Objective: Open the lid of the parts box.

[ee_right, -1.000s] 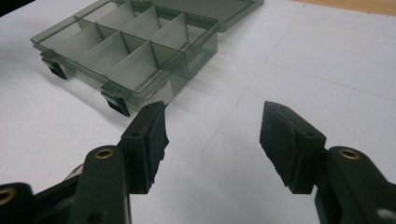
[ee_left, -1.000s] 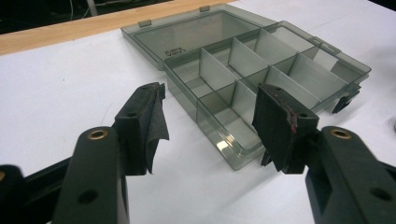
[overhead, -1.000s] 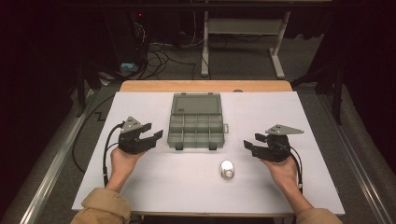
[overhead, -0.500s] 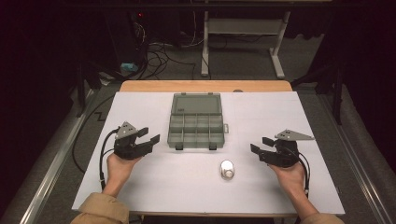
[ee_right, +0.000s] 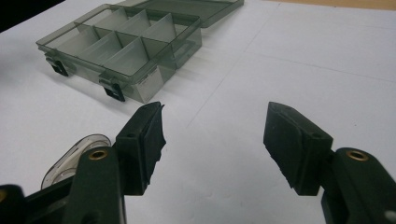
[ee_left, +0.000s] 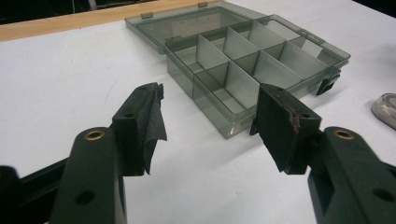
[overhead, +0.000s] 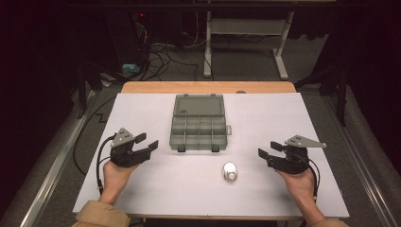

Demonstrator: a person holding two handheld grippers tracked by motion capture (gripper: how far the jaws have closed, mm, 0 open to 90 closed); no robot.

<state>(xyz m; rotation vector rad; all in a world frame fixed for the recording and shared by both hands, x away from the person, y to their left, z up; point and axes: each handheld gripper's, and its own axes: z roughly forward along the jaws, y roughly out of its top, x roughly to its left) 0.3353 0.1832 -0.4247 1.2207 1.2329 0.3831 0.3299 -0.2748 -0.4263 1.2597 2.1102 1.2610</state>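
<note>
A clear grey compartment box (overhead: 198,124) lies open in the middle of the white table (overhead: 283,118), its lid laid flat behind it and its cells empty. A small round clear dish (overhead: 230,171) sits in front of it, to the right. My left gripper (overhead: 147,143) is left of the box, open, with nothing between its jaws. My right gripper (overhead: 266,150) is right of the dish, also open and empty. The left gripper (ee_left: 208,116) looks at the box's (ee_left: 243,60) near corner. Between the right gripper's (ee_right: 215,126) jaws is bare table, with the dish (ee_right: 74,156) behind its left jaw.
A strip of bare wood (overhead: 208,87) runs along the table's far edge. Behind the table are a desk frame (overhead: 246,52) and cables (overhead: 161,52) on a dark floor. A cable trails from each gripper toward the near edge.
Both hands have drawn back toward the near edge and a little outward, away from the box. The jaws stay apart and the box and dish have not moved.
</note>
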